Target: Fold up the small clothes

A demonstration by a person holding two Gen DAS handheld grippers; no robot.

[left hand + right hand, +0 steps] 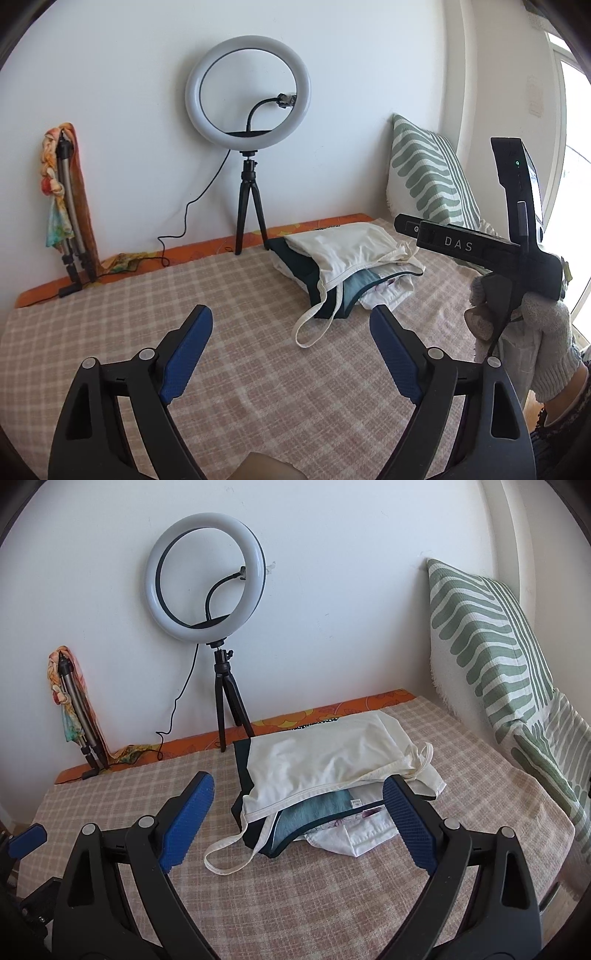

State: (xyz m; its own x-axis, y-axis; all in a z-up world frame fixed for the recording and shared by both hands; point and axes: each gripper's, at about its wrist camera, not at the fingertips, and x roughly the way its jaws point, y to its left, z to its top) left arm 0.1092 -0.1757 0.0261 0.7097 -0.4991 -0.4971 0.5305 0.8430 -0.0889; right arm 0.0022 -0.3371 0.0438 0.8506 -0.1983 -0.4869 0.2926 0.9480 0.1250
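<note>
While both the left gripper [291, 349] and right gripper [298, 819] hung empty with jaws wide apart, the folded clothes [325, 775] sat stacked mid-bed — a trailing cream strap [236, 853] could snag and topple them.

Both claws stand wide apart with nothing between their blue pads. The left claw [291, 354] tilts downward; to its right, a gloved hand [546, 343] grips the right claw [298, 819], likewise angled down.
</note>
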